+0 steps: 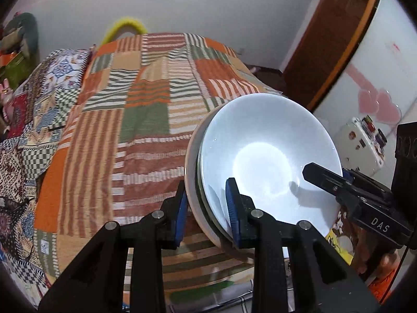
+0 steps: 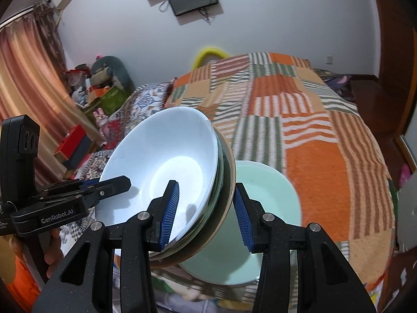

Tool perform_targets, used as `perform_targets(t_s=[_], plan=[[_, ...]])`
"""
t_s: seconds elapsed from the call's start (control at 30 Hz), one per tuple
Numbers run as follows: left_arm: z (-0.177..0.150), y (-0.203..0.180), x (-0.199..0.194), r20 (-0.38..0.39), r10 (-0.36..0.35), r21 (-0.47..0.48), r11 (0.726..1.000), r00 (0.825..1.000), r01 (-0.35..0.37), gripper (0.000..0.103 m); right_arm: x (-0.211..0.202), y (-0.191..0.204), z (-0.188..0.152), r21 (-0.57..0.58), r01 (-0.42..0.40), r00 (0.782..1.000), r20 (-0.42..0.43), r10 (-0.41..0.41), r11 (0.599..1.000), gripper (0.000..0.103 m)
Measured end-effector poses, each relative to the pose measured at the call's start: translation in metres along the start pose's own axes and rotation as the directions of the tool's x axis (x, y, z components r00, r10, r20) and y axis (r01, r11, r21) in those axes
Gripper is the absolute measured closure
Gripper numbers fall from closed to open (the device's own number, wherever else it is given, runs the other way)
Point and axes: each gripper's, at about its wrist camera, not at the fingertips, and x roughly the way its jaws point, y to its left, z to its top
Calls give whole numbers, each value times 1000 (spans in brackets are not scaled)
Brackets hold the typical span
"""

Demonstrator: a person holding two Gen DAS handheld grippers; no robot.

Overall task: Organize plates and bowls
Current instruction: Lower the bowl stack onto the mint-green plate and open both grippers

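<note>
Clamping on the near rim of a stack of bowls (image 1: pixel 202 190): left gripper (image 1: pixel 208 208), one blue ribbed pad inside the top dish, the other pressed outside the bottom one, jaws narrowed onto the nested walls. Gripping the opposite rim likewise: right gripper (image 2: pixel 207 214), one pad down in the hollow, the other against the outer wall. Held clear of any surface between the two, tilted, mouth tipped toward the left gripper's camera, rim-to-rim line running straight from one gripper to the other. Neither hand nearer, so any setting-down is judged to need both moving together, or the load twists in the pads.

Nested three deep: glossy white bowl (image 1: pixel 260 135) on top, smooth glazed ceramic with a bright glare at its flat bottom; a thin dark glassy bowl (image 2: pixel 221 180) beneath; a tan outer bowl (image 1: pixel 189 172) with a matte lip. Slick, hard, rounded surfaces, likely to slide on one another.

Just behind and lower, a mint-green bowl (image 2: pixel 271 190), wide and shallow, support hidden. Farther off, a bed under a patchwork quilt (image 1: pixel 146 109) of orange, green and striped squares, soft and woven.
</note>
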Motion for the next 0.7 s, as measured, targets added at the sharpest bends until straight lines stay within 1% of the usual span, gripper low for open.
perform_targets(t_s=[0.13, 0.33, 0.7], plan=[[0, -8, 14, -26, -12, 12, 1000, 1000, 12, 75, 0, -12, -5, 24, 16, 1000, -13, -16, 1000, 64], [-2, -14, 31, -63, -13, 19, 1000, 998, 14, 75, 8, -28, -18, 63, 28, 998, -60, -24, 998, 64], [-4, -17, 55, -117, -7, 35, 999, 993, 11, 75, 17, -40, -26, 96, 38, 995, -100, -28, 995, 64]])
